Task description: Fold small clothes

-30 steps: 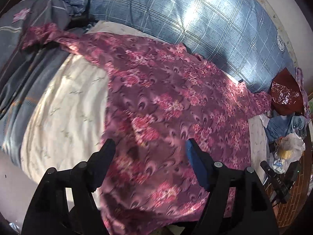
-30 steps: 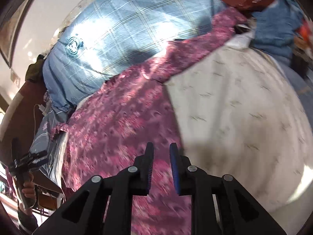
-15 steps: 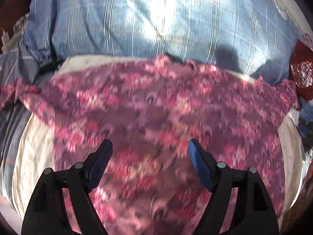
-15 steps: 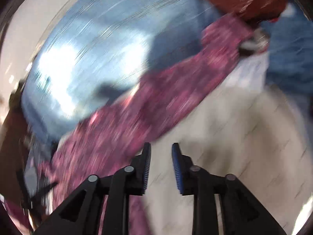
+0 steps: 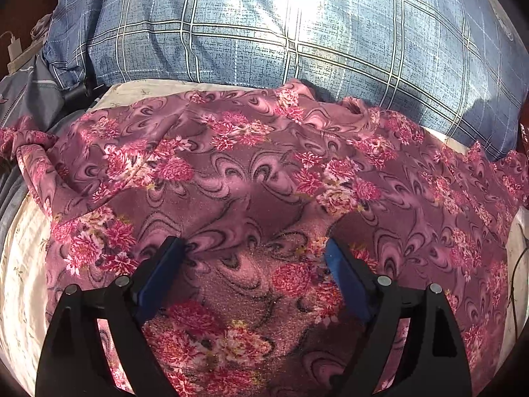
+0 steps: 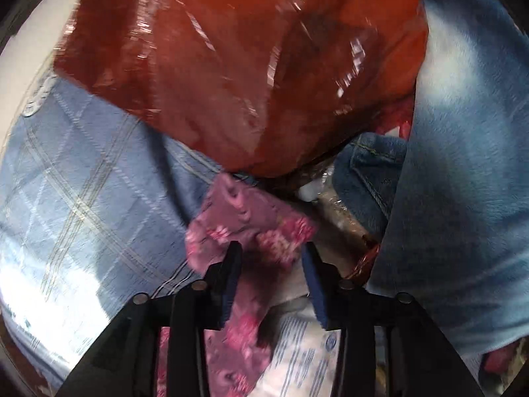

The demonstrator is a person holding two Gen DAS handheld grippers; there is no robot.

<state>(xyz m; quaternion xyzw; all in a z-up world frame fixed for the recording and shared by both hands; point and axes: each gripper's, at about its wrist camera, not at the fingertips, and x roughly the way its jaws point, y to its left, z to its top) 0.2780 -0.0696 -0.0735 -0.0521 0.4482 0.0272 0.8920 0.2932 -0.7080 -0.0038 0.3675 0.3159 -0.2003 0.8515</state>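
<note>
A purple garment with pink flowers (image 5: 251, 178) lies spread flat on a cream sheet (image 5: 20, 264), its collar toward the blue plaid pillow (image 5: 281, 33). My left gripper (image 5: 256, 248) is open wide and hovers over the garment's middle, holding nothing. In the right wrist view one sleeve end of the garment (image 6: 244, 221) lies against the plaid pillow (image 6: 82, 198). My right gripper (image 6: 269, 254) is open, its fingers astride that sleeve end; the view is blurred.
A shiny red plastic bag (image 6: 231, 66) sits just beyond the sleeve end. Blue denim clothes (image 6: 463, 165) are piled to its right. A printed white packet (image 6: 304, 357) lies under the right gripper. Grey bedding (image 5: 29, 92) is at the left.
My right gripper swung right along the garment to its sleeve end and opened from nearly shut. My left gripper moved from the hem to over the garment's middle and stayed open.
</note>
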